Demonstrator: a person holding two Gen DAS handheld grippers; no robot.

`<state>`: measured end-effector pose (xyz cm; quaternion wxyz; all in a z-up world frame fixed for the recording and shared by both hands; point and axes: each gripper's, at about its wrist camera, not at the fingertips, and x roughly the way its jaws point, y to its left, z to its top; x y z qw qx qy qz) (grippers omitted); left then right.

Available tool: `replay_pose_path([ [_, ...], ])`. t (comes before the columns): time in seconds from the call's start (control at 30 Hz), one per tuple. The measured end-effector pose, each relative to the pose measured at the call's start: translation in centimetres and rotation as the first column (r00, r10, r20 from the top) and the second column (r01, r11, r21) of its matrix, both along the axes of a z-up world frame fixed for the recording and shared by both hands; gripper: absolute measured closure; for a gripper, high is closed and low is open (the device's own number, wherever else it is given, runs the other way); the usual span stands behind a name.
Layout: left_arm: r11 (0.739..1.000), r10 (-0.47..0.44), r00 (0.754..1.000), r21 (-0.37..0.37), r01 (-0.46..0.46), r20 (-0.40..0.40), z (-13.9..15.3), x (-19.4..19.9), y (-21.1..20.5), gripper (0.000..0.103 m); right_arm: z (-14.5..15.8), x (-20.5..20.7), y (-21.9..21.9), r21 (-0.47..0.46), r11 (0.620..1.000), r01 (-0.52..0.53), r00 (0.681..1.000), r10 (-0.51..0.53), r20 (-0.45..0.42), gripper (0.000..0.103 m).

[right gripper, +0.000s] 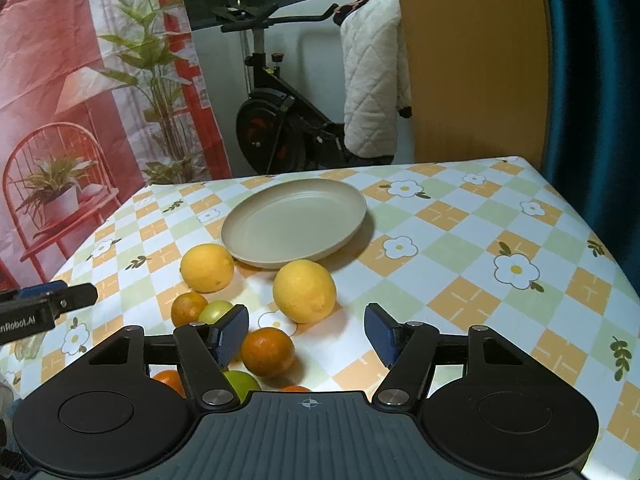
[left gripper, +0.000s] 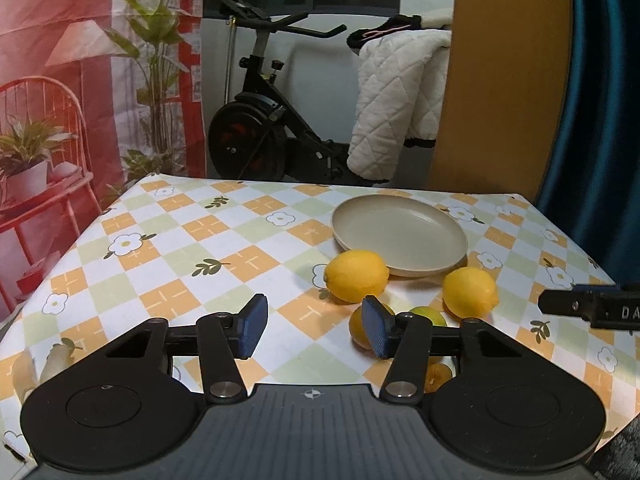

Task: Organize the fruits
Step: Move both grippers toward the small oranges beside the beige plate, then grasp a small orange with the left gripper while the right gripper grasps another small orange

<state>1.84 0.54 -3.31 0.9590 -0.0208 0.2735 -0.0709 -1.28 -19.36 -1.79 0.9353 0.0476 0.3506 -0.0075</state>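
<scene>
An empty beige plate point(left gripper: 400, 236) point(right gripper: 294, 220) rests on the checked tablecloth. Two lemons point(left gripper: 356, 276) point(left gripper: 470, 292) lie just in front of it; the right wrist view shows them too point(right gripper: 207, 268) point(right gripper: 304, 291). Nearer lie small oranges point(right gripper: 268, 352) point(right gripper: 189, 308) and green fruits point(right gripper: 216, 310) point(right gripper: 240, 384). My left gripper point(left gripper: 315, 326) is open over bare cloth, left of the fruit, with its right finger in front of an orange point(left gripper: 357, 330). My right gripper point(right gripper: 306, 334) is open; one orange lies low between its fingers, untouched by the pads.
The table's far edge point(right gripper: 360, 168) and right edge point(right gripper: 600, 240) are close. Behind the table stand an exercise bike point(left gripper: 264, 128) and a white quilted jacket point(left gripper: 396, 104). Each view catches the other gripper's tip at its side point(left gripper: 580, 304) point(right gripper: 52, 300).
</scene>
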Motion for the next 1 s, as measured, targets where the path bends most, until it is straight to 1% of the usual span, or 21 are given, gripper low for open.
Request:
replay_pose_path([
  [0.1,0.999,-0.023,1.0,0.023,0.023,-0.003,-0.4,0.1,-0.2,0.048,0.0,-0.1,-0.1,-0.014,1.0,-0.014,1.0,0.014,0.004,0.043],
  [0.17,0.999,-0.043,0.999,0.023,0.043,-0.019,-0.7,0.2,-0.2,0.048,-0.2,0.0,-0.2,-0.017,1.0,-0.02,1.0,0.02,-0.003,0.049],
  [0.2,0.998,-0.052,0.998,0.022,0.053,-0.024,-0.9,0.1,-0.3,0.048,-0.2,0.1,-0.2,-0.021,1.0,-0.022,1.0,0.022,-0.007,0.054],
  [0.27,0.997,-0.074,0.997,0.019,0.074,-0.037,-1.2,0.2,-0.4,0.048,-0.5,0.1,-0.2,-0.031,0.999,-0.03,0.999,0.03,-0.015,0.059],
  [0.37,0.994,-0.109,0.993,-0.001,0.109,-0.055,-1.7,0.2,-0.4,0.048,-0.9,0.0,-0.2,-0.033,0.998,-0.051,0.998,0.05,-0.032,0.063],
  [0.5,0.989,-0.147,0.987,-0.006,0.146,-0.066,-2.8,0.1,-0.7,0.053,-1.7,-0.1,0.2,-0.066,0.995,-0.07,0.996,0.066,-0.065,0.065],
  [0.63,0.981,-0.192,0.977,-0.02,0.191,-0.089,-3.4,0.0,-1.3,0.053,-2.3,-0.3,0.3,-0.075,0.994,-0.084,0.993,0.077,-0.09,0.065],
  [0.73,0.977,-0.213,0.971,-0.038,0.21,-0.111,-3.7,0.0,-1.5,0.053,-2.8,-0.4,0.5,-0.075,0.992,-0.106,0.989,0.097,-0.11,0.069],
  [0.9,0.975,-0.216,0.969,-0.083,0.206,-0.123,-4.0,0.1,-1.1,0.053,-3.6,-0.9,0.6,-0.061,0.991,-0.121,0.986,0.113,-0.125,0.07],
  [1.0,0.975,-0.215,0.968,-0.084,0.206,-0.126,-4.0,0.1,-1.0,0.053,-3.8,-1.0,0.5,-0.05,0.99,-0.129,0.984,0.121,-0.132,0.07],
])
